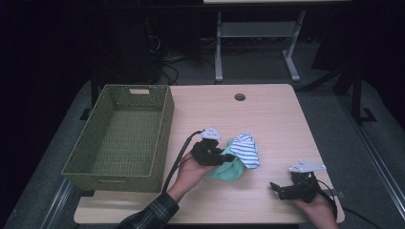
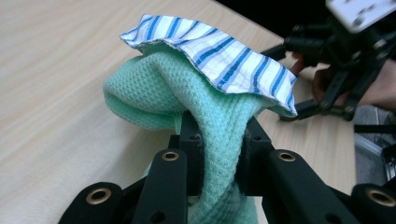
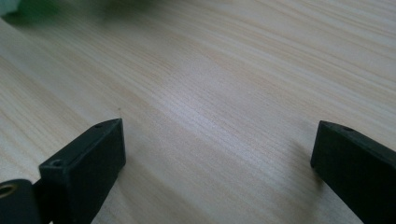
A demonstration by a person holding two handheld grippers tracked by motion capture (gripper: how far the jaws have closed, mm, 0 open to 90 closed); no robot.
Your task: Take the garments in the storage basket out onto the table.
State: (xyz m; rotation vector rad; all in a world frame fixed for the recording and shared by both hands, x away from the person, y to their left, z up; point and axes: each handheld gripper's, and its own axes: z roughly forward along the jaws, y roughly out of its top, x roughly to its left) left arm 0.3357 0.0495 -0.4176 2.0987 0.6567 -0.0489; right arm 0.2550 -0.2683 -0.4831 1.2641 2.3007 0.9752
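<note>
**Mid-table: mint cloth gripped by left gripper, right gripper idle**

Near the middle of the wooden table (image 1: 267,119), slightly toward the person's side, a mint-green knitted cloth (image 1: 228,168) is seen bunched up, with a blue-and-white striped cloth (image 1: 246,149) lying across its top and far side. The two cloths are in contact; the striped one is draped like a cap over the green one, as is confirmed in the left gripper view, where the striped cloth (image 2: 219,53) overhangs the green cloth (image 2: 187,98).

The left gripper (image 1: 224,157) is held low at the near-left side of the bundle. Its jaws are closed most of the way, and a thick fold of the green cloth is pinched between the pads (image 2: 192,140). The striped cloth is not caught by the jaws. Whether the bundle rests on the table or is slightly lifted cannot be told.

The right gripper (image 1: 279,188) is held near the front right edge of the table, well apart from the cloths. In the right gripper view its jaws are spread wide, with bare tabletop (image 3: 210,93) between them and nothing held.

A green woven basket (image 1: 165,129) stands at the left side of the table, separate from the cloths.
</note>
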